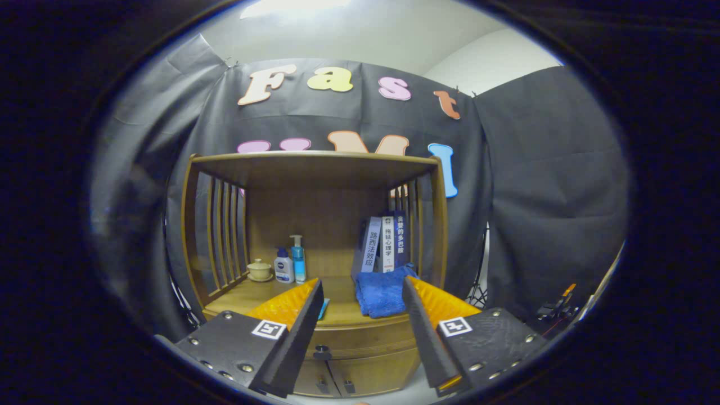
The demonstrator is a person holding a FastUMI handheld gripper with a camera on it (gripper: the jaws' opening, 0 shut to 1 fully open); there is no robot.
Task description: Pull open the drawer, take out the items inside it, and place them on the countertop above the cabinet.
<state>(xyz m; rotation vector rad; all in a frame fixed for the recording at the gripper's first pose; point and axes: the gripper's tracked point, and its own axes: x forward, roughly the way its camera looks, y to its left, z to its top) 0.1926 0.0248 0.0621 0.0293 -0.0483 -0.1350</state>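
Note:
A wooden cabinet [315, 169] with slatted sides stands ahead against the booth wall. Its drawer [365, 336] sits shut below the countertop [343, 306], with a small dark knob [322, 353] on its front. Two lower doors [360, 374] are below it. My gripper [361, 292] is open, held a little way back from the cabinet, and nothing lies between its fingers. The knob appears low in the gap between the fingers. The drawer's contents are hidden.
On the countertop stand a small lidded cup [260, 270], two pump bottles [291, 261], several upright books [385, 242] and a folded blue towel [383, 292] near the front right. A small blue item [324, 308] lies by the left finger. A stand with gear [557, 308] is at the right.

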